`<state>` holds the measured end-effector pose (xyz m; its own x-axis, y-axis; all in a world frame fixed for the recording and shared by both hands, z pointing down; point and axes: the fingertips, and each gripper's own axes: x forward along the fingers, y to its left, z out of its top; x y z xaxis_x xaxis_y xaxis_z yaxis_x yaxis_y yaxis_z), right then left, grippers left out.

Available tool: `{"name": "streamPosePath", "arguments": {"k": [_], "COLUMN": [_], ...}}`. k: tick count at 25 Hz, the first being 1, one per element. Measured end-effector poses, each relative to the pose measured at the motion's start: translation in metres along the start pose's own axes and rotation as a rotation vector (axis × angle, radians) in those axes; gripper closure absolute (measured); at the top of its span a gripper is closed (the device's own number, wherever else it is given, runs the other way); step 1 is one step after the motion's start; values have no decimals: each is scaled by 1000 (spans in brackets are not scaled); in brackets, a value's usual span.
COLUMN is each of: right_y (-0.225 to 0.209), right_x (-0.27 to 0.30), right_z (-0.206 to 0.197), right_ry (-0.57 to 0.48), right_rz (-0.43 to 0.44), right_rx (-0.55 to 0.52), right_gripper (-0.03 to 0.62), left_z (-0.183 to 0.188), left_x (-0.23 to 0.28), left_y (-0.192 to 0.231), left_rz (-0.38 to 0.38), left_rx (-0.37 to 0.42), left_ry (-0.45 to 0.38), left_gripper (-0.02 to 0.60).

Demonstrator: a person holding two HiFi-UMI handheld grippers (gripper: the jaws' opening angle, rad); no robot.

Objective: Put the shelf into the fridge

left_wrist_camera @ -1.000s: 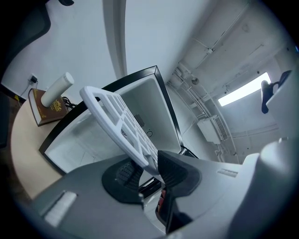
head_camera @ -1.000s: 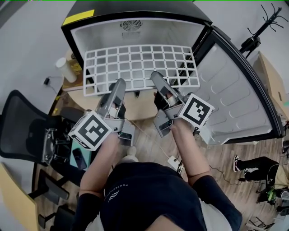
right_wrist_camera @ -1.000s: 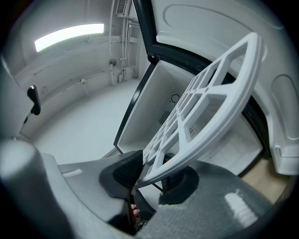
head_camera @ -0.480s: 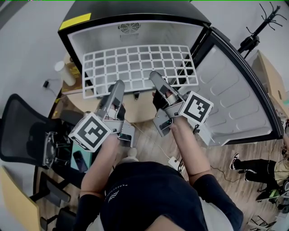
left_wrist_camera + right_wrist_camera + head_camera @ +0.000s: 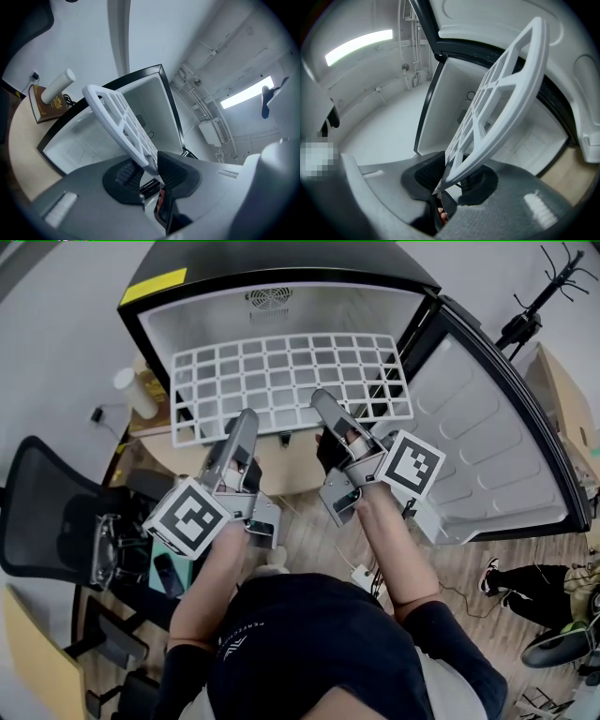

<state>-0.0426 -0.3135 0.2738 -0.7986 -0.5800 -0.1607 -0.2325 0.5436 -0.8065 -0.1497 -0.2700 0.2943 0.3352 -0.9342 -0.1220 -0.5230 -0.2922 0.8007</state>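
Note:
A white grid shelf [image 5: 291, 381] hangs level in the air before the mouth of the open black fridge [image 5: 281, 310]. My left gripper [image 5: 246, 420] holds its near edge left of the middle, and my right gripper [image 5: 323, 401] holds the same edge right of the middle. Both pairs of jaws are closing on the shelf's rim. In the left gripper view the shelf [image 5: 119, 124] runs out from between the pads of the left gripper [image 5: 147, 168] towards the fridge. In the right gripper view the shelf [image 5: 501, 103] rises from the pads of the right gripper [image 5: 452, 176].
The fridge door [image 5: 487, 446] stands swung wide at the right. A round wooden table [image 5: 155, 442] with a white bottle [image 5: 131, 388] on books is at the left, beside a black office chair [image 5: 47, 512]. A coat stand [image 5: 539, 296] and a cardboard box [image 5: 562, 399] are at the far right.
The shelf and both grippers have edged slightly left and towards the fridge mouth. Both grips on the near edge stay where they were.

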Motion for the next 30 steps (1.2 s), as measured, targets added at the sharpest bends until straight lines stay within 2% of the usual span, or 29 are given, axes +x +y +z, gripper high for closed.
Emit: {"name": "streamPosePath", "arguments": {"k": [5, 8, 18, 30], "right_y": [-4, -4, -6, -7], "right_x": [0, 1, -1, 4], "right_z": [-1, -2, -4, 1], "right_ry": [24, 25, 30, 27], "right_rz": [7, 8, 7, -7], "right_rx": [66, 94, 84, 70], "right_gripper": [535, 539, 534, 533], "left_z": [-2, -2, -2, 0], "left_x": [1, 0, -1, 2], "left_y": [1, 3, 0, 2], "left_rz": [-5, 3, -10, -2], "left_rx": [-50, -47, -43, 3], "left_ry": [-5, -6, -21, -2], "left_gripper": [502, 506, 503, 494]}}
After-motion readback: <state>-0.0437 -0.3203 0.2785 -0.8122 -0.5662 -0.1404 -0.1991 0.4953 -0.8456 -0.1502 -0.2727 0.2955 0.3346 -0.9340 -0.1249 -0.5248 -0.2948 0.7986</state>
